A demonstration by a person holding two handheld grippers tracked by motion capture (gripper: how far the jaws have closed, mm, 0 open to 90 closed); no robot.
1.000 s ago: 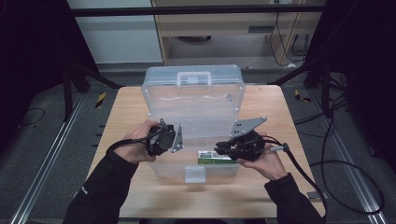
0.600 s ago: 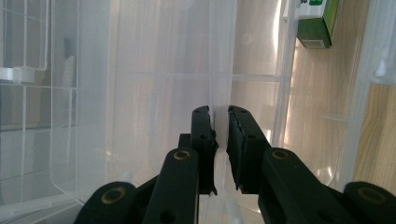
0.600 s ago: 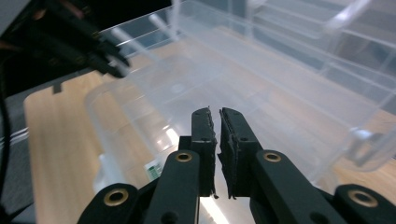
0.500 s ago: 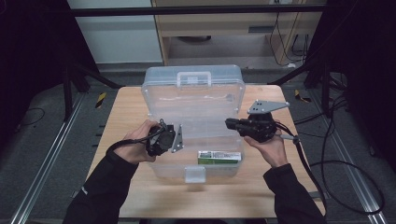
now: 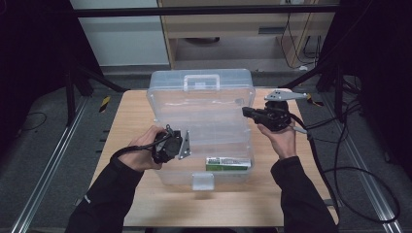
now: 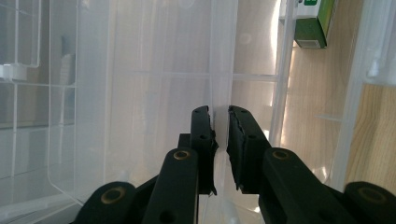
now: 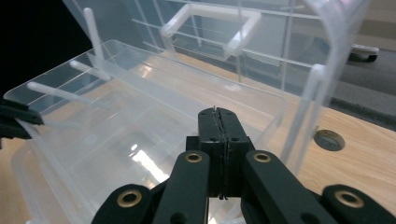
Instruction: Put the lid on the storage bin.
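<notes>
A clear plastic box (image 5: 218, 141) lies open on the wooden table, its lid (image 5: 201, 99) standing up at the back. A green and white carton (image 5: 228, 163) lies in the front right compartment and appears again as a carton (image 6: 315, 23) in the left gripper view. My left gripper (image 5: 183, 144) is at the box's left side, shut on the thin clear wall (image 6: 220, 70) that runs between the jaws of my left gripper (image 6: 219, 112). My right gripper (image 5: 245, 112) hovers by the lid's right edge. Its jaws have just been closing, and in the right gripper view my right gripper (image 7: 218, 112) is shut with nothing in it.
The box's front latch (image 5: 202, 180) hangs over bare table (image 5: 126, 121). The lid's handle (image 7: 210, 25) sticks out at the top. A round hole (image 7: 329, 139) marks the tabletop to the right. Cables (image 5: 350, 160) trail off the right side. A cabinet stands behind.
My right gripper has moved from the box's front right, near the green carton, up and back to the lid's right edge. The left gripper has stayed in place.
</notes>
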